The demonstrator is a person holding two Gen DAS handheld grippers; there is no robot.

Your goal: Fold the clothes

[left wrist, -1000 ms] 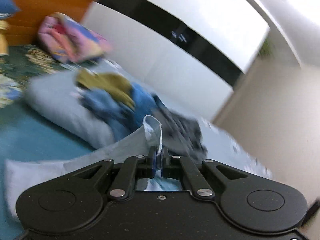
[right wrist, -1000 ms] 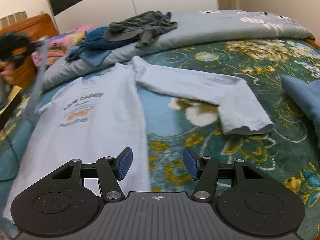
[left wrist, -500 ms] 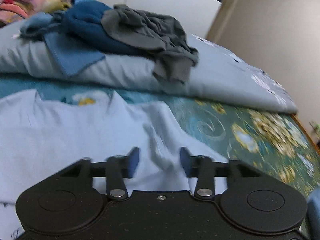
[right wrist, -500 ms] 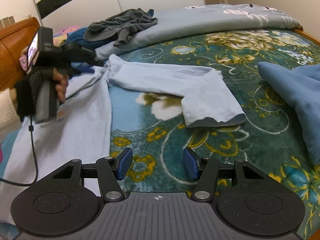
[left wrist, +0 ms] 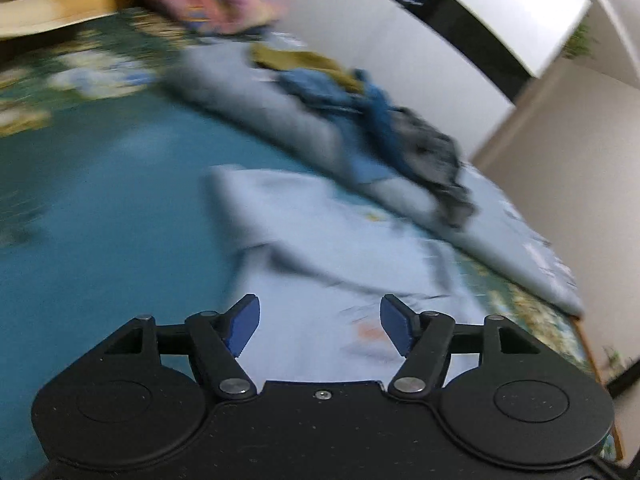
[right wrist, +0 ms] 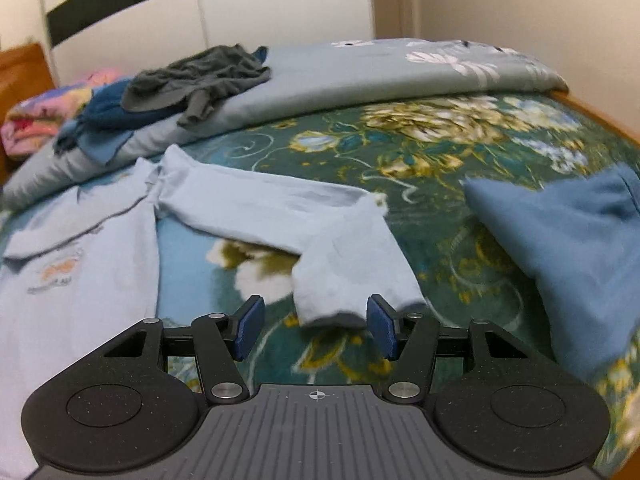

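Pale-blue sleeve cuff between spread right claw pads.

left tool jaws apart over pale blue shirt lying on teal bed, blurred clothes heap on grey quilt beyond

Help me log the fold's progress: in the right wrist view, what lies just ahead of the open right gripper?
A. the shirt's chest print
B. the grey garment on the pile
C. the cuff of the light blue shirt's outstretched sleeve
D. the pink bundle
C: the sleeve cuff lies flat on the bedspread just beyond the open right gripper.
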